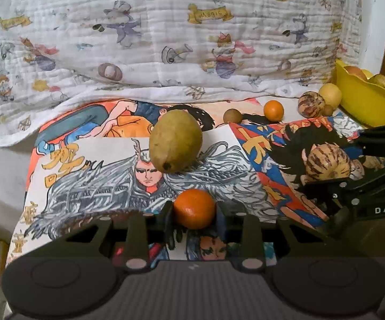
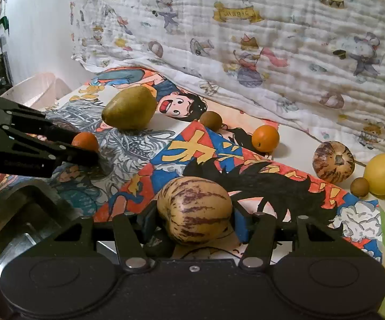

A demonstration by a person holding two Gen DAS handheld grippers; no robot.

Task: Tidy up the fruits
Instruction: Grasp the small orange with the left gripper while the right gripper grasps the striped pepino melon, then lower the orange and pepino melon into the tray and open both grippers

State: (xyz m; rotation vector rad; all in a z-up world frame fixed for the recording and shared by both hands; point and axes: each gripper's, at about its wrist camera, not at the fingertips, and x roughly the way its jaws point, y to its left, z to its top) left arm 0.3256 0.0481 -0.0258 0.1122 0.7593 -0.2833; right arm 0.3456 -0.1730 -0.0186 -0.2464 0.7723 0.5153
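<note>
My left gripper (image 1: pixel 194 214) is shut on a small orange (image 1: pixel 194 208) over the cartoon-print cloth; it also shows in the right wrist view (image 2: pixel 85 141). My right gripper (image 2: pixel 194 217) is shut on a striped tan melon-like fruit (image 2: pixel 194 209), seen in the left wrist view (image 1: pixel 327 162) too. A green pear (image 1: pixel 176 144) lies just beyond the orange. Farther back lie a second orange (image 1: pixel 273 110), a small brown fruit (image 1: pixel 232 116), another striped fruit (image 1: pixel 311 104) and a yellow fruit (image 1: pixel 330 94). A yellow bowl (image 1: pixel 365 101) with fruit stands at far right.
A printed white blanket (image 1: pixel 152 40) rises behind the fruits. A pale pink bowl (image 2: pixel 36 90) sits at the left edge in the right wrist view. A tiny brown fruit (image 2: pixel 359 186) lies by the yellow fruit (image 2: pixel 382 174).
</note>
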